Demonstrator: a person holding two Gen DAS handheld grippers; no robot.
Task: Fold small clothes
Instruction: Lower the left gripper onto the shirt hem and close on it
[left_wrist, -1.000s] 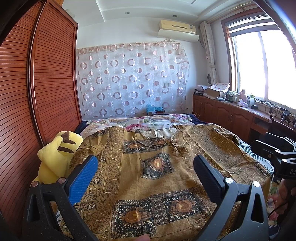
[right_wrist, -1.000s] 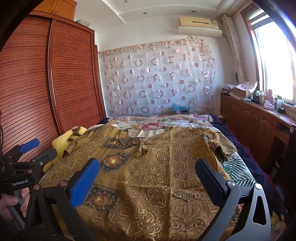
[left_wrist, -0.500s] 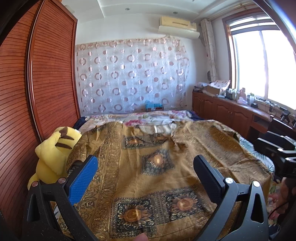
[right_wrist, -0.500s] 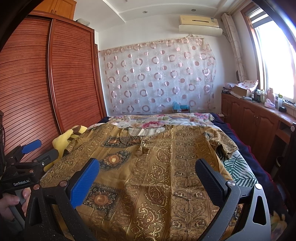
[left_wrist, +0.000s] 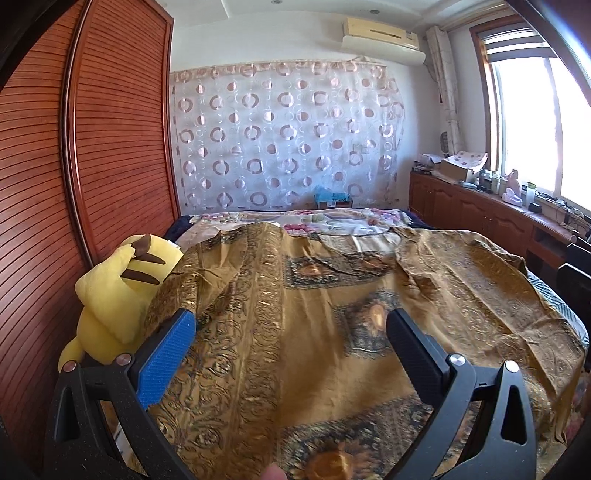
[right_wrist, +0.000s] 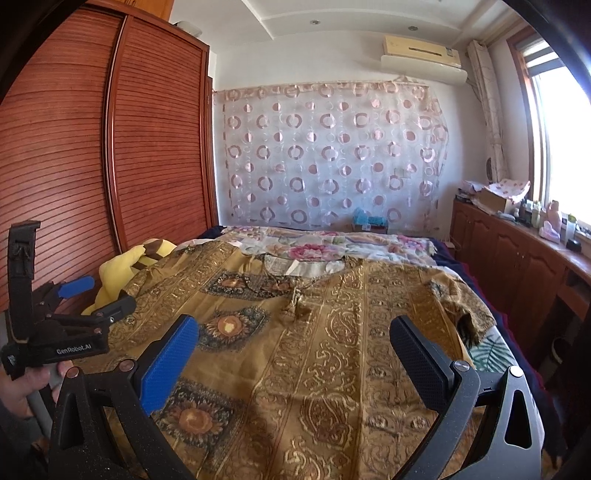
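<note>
From the left wrist, the left tool (left_wrist: 290, 328) hovers low with its blue and black fingers spread wide and empty, the golden-brown patterned cloth garment (left_wrist: 332, 314) lying flat on the bed beneath and ahead. From the right wrist, the right tool (right_wrist: 293, 334) is likewise spread apart over the same garment, while a hand (right_wrist: 22, 387) grips the left tool's handle beside the yellow plush toy (right_wrist: 122, 266).

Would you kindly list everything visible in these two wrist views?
patterned shirt: one, gold-brown, spread flat on bed
floral bedspread: one, pink and white, beyond shirt
plush toy: one, yellow, bed's left edge, by wardrobe
wardrobe: one, red-brown slatted, left wall
curtain: one, white with pink circles, far wall
air conditioner: one, cream, above curtain
cabinets: row, brown, under window
left gripper: open, over shirt
right gripper: open, over shirt
</note>
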